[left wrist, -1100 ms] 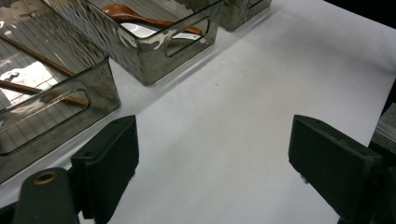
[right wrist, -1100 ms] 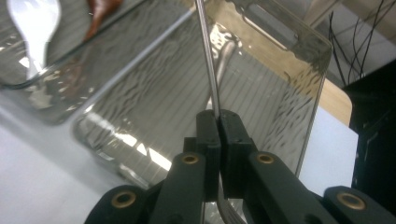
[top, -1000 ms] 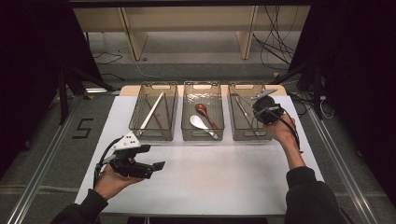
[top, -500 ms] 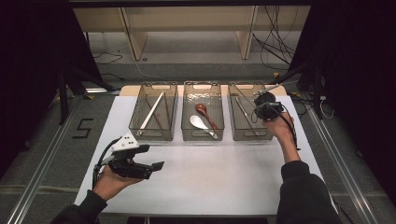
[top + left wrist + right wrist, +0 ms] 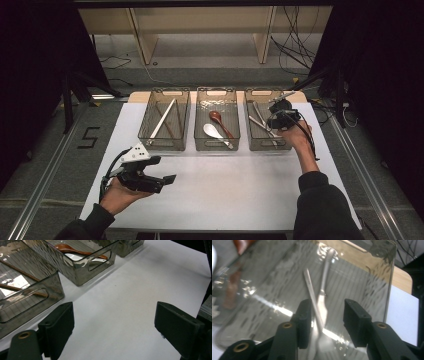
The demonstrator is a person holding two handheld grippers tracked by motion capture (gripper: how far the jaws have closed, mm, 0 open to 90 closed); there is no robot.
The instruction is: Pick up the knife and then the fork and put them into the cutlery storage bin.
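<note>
A white table top [image 5: 225,185] stands in a dark room, with three clear bins in a row at its far side and pale shelving behind. In the high view, the left gripper [image 5: 167,178] hovers low over bare table near the front, well apart from the bins. The right gripper [image 5: 274,119] reaches into the right bin [image 5: 250,120], where metal cutlery [image 5: 260,120] lies. The middle bin [image 5: 217,145] holds a white spoon [image 5: 212,131] and a brown spoon [image 5: 218,120]; the left bin [image 5: 165,143] holds chopsticks [image 5: 162,120].

In the left gripper view, the jaws stand wide apart over the white surface with nothing between them; the left bin [image 5: 37,293] and middle bin [image 5: 82,272] lie just ahead.

In the right gripper view, the right gripper [image 5: 325,322] has just been opening its jaws, which now stand about half apart. Two metal pieces [image 5: 320,300] lie on the bin floor between them, seemingly not pressed by either pad.

This looks like the release step: a utensil set down in the right bin. Next, the right gripper likely needs to lift straight up without snagging the pieces or the bin wall.
</note>
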